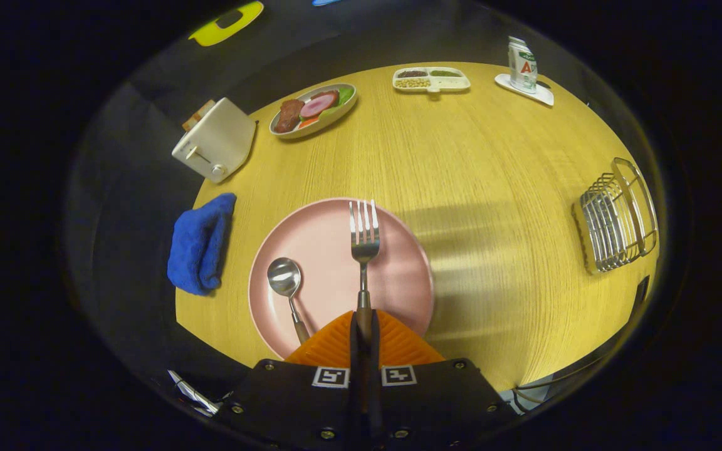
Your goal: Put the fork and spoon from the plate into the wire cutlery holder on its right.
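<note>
Fork point(365, 241) is gripped by its handle between the closed fingers of the gripper point(365, 326), its tines pointing ahead over the pink plate point(398, 282). It is judged light, stiff and slippery, so the hold at the handle's thicker end seems sound, though the metal could pivot. Just left of the fingers, the spoon point(286, 279) lies on the same plate, bowl forward. Well off to the right, the wire cutlery holder point(618, 219) stands on the table point(461, 156) and appears to hold nothing yet.
</note>
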Demonstrator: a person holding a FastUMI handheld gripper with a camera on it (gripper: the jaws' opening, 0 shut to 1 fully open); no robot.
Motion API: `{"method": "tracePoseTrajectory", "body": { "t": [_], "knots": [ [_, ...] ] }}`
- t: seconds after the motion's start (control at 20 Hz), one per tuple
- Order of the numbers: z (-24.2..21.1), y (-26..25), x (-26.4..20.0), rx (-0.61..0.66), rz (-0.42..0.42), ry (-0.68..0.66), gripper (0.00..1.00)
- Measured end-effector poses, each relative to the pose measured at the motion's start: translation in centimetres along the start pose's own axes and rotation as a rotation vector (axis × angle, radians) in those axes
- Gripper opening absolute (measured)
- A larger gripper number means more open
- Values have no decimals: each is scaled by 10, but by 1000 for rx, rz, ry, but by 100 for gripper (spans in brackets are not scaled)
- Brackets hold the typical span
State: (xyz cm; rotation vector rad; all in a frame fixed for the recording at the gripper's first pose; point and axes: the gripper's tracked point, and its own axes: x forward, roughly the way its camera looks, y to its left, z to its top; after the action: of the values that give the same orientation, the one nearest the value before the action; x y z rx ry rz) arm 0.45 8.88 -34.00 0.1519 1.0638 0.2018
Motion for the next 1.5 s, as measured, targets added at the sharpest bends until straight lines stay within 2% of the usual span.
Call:
{"method": "tracePoseTrajectory", "body": {
  "t": [0.25, 0.55, 0.85, 1.1, 1.5],
  "knots": [
    [29, -32, -41, 61, -35, -108, 5],
    [32, -97, -91, 193, -104, -168, 5],
    [21, -160, -125, 261, -172, -146, 5],
    [22, -183, -130, 362, -185, -116, 5],
    [17, -207, -129, 457, -205, 3, 5]
  ]
}}
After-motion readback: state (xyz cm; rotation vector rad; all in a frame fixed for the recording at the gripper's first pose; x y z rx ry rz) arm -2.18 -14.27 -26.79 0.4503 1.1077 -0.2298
